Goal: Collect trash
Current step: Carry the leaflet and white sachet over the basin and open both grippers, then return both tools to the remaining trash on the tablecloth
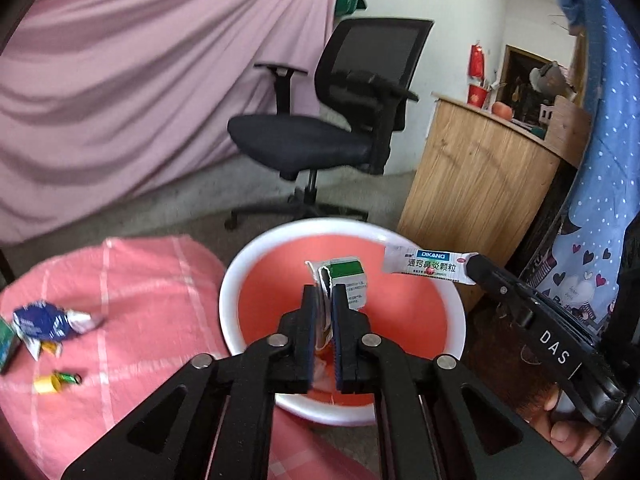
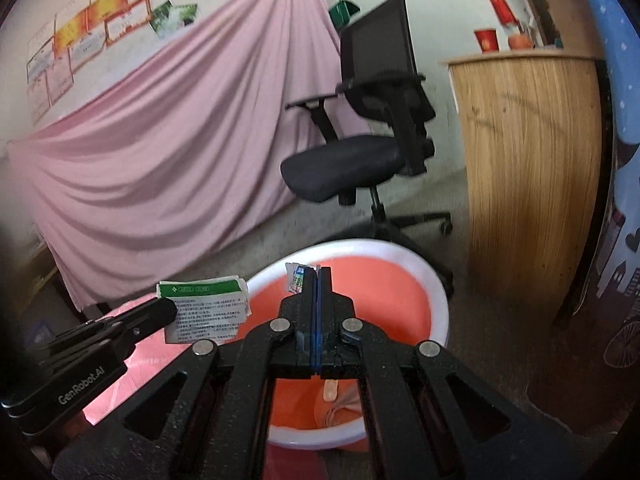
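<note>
Left gripper [image 1: 323, 292] fingers pinch a green-and-white carton [image 1: 347, 280] over the red bin [image 1: 256, 264]; right gripper [image 2: 316, 276] fingers clamp a sachet [image 1: 426, 266] above its rim.

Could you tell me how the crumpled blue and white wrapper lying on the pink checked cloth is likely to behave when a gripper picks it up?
The crumpled blue and white wrapper looks like thin foil, so probably very light. Its creases suggest it would flatten between pads. Glossy patches hint it may slip.
</note>
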